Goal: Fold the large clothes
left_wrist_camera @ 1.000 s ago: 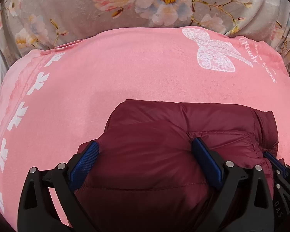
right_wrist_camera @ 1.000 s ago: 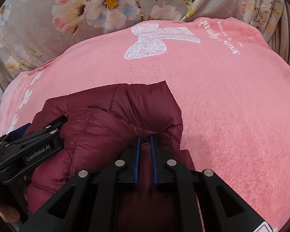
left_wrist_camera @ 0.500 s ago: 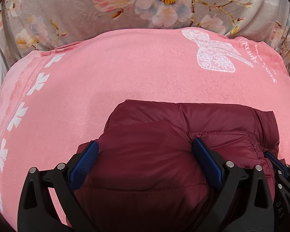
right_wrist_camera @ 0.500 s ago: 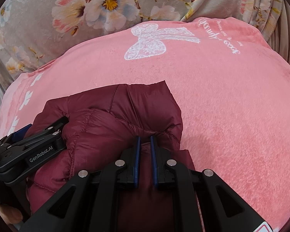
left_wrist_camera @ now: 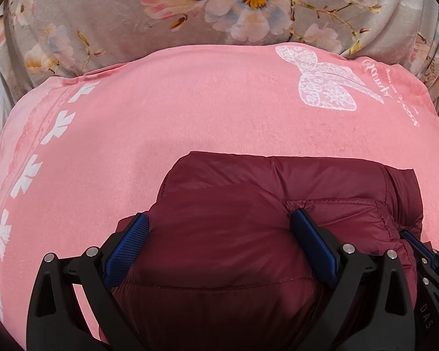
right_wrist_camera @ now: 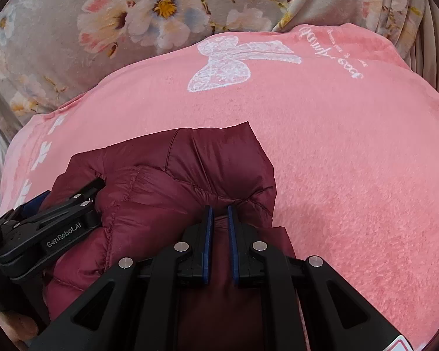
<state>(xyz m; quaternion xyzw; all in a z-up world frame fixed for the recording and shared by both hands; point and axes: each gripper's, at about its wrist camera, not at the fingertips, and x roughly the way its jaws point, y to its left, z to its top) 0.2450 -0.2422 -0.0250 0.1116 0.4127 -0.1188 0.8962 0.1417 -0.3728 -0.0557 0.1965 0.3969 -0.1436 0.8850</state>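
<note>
Down low, left claw [left_wrist_camera: 219, 242] spread wide, blue pads [left_wrist_camera: 127, 250] set on either side of a puffed fold of the dark red padded jacket [left_wrist_camera: 263, 204], pressed against the bulge but not pinching it. Also seen from the right wrist view [right_wrist_camera: 48, 228], coming in from the left edge with its black frame laid against the jacket's [right_wrist_camera: 172, 175] quilted side. Right claw [right_wrist_camera: 218, 222] nearly closed, pads [right_wrist_camera: 208, 234] close together with a thin strip of jacket fabric clamped between them, right at a stitched seam. From the left wrist view, only the tip of the right claw [left_wrist_camera: 418, 245] visible at the jacket's right edge.

Just beyond the claws, jacket gathered into a compact folded bundle, layers stacked, one corner pointing away toward the far side. Lying on a pink blanket [left_wrist_camera: 190, 111], near its close edge, roughly in the middle of the space between both claws.

Farther out, white lace bow print [right_wrist_camera: 234, 58] and white script lettering [right_wrist_camera: 336, 58] on the blanket's far part, well apart from the jacket. Row of white leaf shapes [left_wrist_camera: 29, 175] running along the blanket's left border. Behind the blanket, grey flowered bedding [left_wrist_camera: 219, 5] with pink and white blossoms, touching the blanket's far edge.
</note>
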